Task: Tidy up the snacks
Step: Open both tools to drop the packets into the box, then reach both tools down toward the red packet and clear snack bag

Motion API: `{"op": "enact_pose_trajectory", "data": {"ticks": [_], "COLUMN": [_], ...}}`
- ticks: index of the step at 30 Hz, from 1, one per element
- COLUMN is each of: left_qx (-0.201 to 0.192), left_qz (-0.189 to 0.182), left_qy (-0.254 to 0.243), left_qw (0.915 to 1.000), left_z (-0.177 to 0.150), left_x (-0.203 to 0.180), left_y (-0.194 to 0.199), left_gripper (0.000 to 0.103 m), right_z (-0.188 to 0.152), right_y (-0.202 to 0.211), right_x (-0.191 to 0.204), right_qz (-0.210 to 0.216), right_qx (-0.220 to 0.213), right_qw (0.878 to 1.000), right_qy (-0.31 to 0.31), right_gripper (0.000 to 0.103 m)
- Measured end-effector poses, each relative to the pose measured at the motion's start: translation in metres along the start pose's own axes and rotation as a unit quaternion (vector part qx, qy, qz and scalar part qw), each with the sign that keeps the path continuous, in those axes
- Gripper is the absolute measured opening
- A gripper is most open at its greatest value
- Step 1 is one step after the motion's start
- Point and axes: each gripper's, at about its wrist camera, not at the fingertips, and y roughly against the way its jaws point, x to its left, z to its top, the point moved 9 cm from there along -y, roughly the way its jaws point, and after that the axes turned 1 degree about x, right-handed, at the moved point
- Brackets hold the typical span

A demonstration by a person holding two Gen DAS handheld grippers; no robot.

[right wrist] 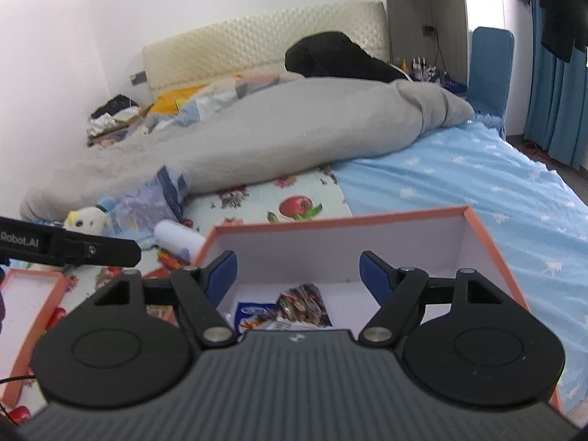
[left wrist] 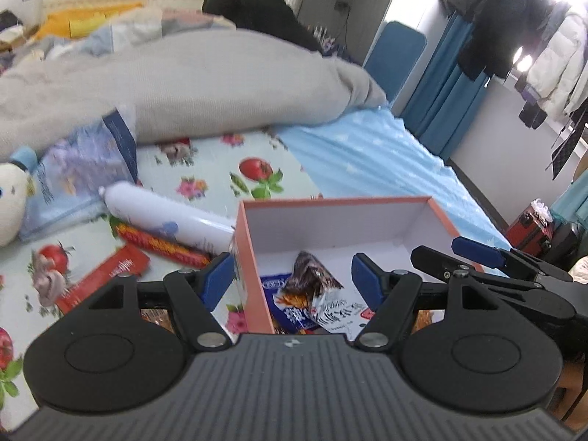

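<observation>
An orange box with a white inside (left wrist: 253, 279) (right wrist: 488, 242) stands on the bed. In it lie a brown triangular snack packet (left wrist: 310, 279) (right wrist: 303, 303) and a blue-and-white packet (left wrist: 290, 316) (right wrist: 253, 312). My left gripper (left wrist: 292, 275) is open and empty over the box's left wall. My right gripper (right wrist: 297, 272) is open and empty above the box; it also shows at the right of the left wrist view (left wrist: 477, 253). Left of the box lie a white tube (left wrist: 165, 217) (right wrist: 176, 239), a red-orange snack stick (left wrist: 161, 246) and a red sachet (left wrist: 106, 275).
A bluish bag (left wrist: 81, 169) (right wrist: 154, 198) and a plush toy (left wrist: 11, 202) (right wrist: 88, 220) lie at the left. A grey duvet (left wrist: 205, 84) covers the far bed. The box lid (right wrist: 22, 312) lies at the left. The bed's edge is at the right.
</observation>
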Motion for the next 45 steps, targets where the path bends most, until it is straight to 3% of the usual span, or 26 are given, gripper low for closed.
{"op": "enact_pose_trajectory", "data": {"ticks": [11,17,37,45], "left_qx": [-0.053,-0.063,-0.069,-0.056], "left_qz": [0.031,0.043,0.077,0.083], "left_qy": [-0.013,-0.003,0.003,0.012], "left_qw": [0.998,0.997,0.9946,0.9949], "left_z": [-0.004,-0.015,-0.062,-0.091], "left_x": [0.024,0.044,0.103,0.126], "left_y": [0.055,0.075,0.114,0.114], "left_gripper": [0.075,0.075,0.075,0.075], "right_z": [0.011,0.009,-0.022,-0.045], "right_y": [0.021,0.026,0.026,0.022], "right_x": [0.039,0.063,0.132,0.146], "right_qz": [0.033,0.047,0.068,0.068], "right_qx": [-0.033,-0.035,-0.016,0.001], "right_qw": [0.999,0.998,0.997,0.998], "right_qy": [0.002,0.006,0.022,0.002], "right_gripper": [0.075,0.075,0.075,0.075]}}
